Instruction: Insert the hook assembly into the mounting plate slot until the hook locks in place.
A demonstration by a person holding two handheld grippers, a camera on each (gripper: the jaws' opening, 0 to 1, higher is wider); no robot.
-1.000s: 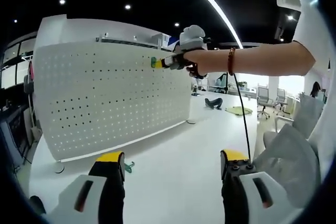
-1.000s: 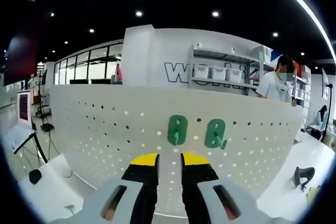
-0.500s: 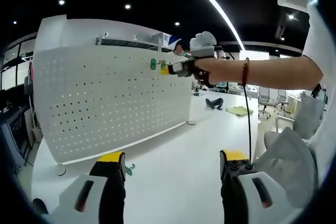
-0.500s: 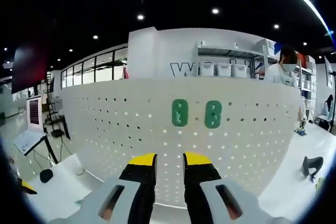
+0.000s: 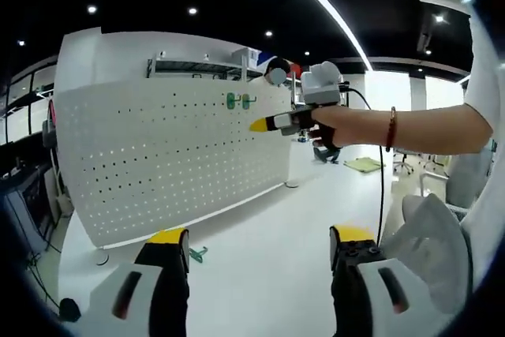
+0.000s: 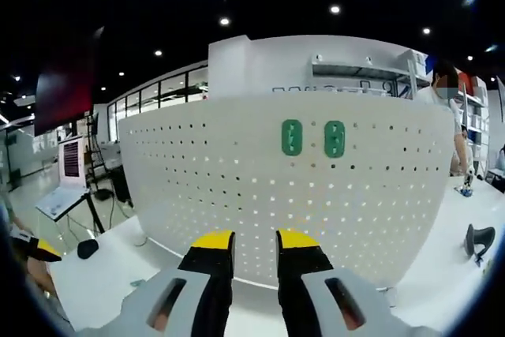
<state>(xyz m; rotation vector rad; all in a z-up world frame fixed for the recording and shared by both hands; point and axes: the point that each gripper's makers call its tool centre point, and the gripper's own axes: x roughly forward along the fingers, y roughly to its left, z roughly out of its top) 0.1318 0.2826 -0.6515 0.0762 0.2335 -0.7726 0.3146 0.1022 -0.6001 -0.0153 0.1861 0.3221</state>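
Two green hooks [image 6: 292,137] [image 6: 334,138] sit upright side by side high on the white pegboard [image 6: 237,187]. They also show on the pegboard [image 5: 158,163] as green hooks [image 5: 231,101] [image 5: 247,101]. My right gripper [image 6: 256,241] is back from the board and below the hooks, its yellow-tipped jaws a narrow gap apart with nothing between them. A hand holds the right gripper [image 5: 260,125] in the air in front of the board. My left gripper [image 5: 259,236] is wide open and empty, low over the white table. A spare green hook [image 5: 197,253] lies on the table by the left jaw.
The white table [image 5: 268,211] runs along the foot of the board. A grey chair [image 5: 442,226] is at the right. A person [image 6: 446,92] stands behind the board's right end. A black object [image 6: 477,238] lies on the table there, and a screen on a tripod [image 6: 69,159] stands at the left.
The right gripper has drawn back from the pegboard, away from the two hooks. The right-hand hook, tilted a second ago, now sits upright. The left gripper has hardly moved.
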